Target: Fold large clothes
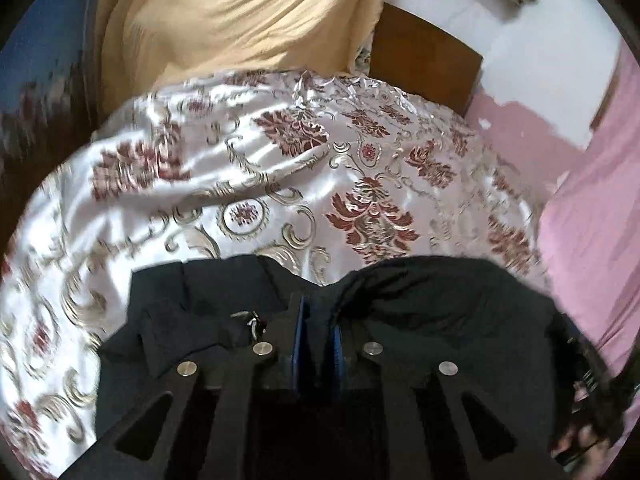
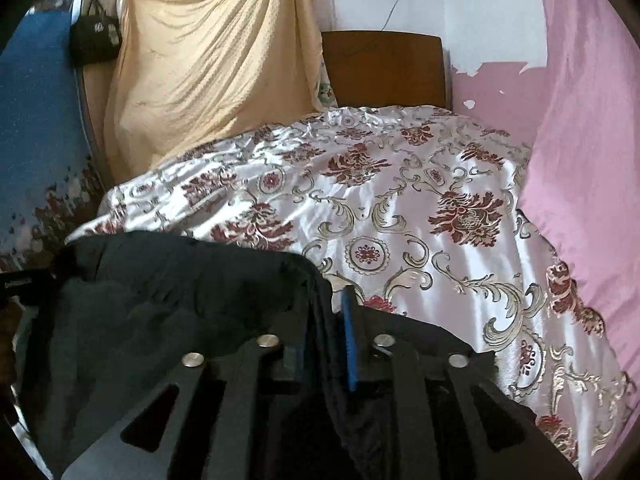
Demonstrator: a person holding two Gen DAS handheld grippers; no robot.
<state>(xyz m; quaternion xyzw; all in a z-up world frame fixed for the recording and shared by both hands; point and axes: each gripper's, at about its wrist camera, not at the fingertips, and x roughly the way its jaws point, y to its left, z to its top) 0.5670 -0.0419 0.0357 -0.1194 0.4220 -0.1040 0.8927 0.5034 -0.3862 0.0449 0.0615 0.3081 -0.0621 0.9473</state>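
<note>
Stretching a dark garment (image 2: 160, 280) crosswise along the floral bedspread's (image 2: 420, 208) near edge, we pinch it in both tongs — left gripper (image 1: 319, 336), right gripper (image 2: 326, 320) — jaws narrow on cloth.

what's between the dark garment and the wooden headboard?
Right wrist view: only the floral bedspread lies between the dark garment and the wooden headboard.

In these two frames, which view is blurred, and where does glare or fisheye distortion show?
Left wrist view: motion blur smears the floral bedspread and the left edge; only the left gripper and dark garment stay sharp. Right wrist view: sharper overall, with glare on the satin bedspread. Both views: fisheye bending and black corners.
</note>
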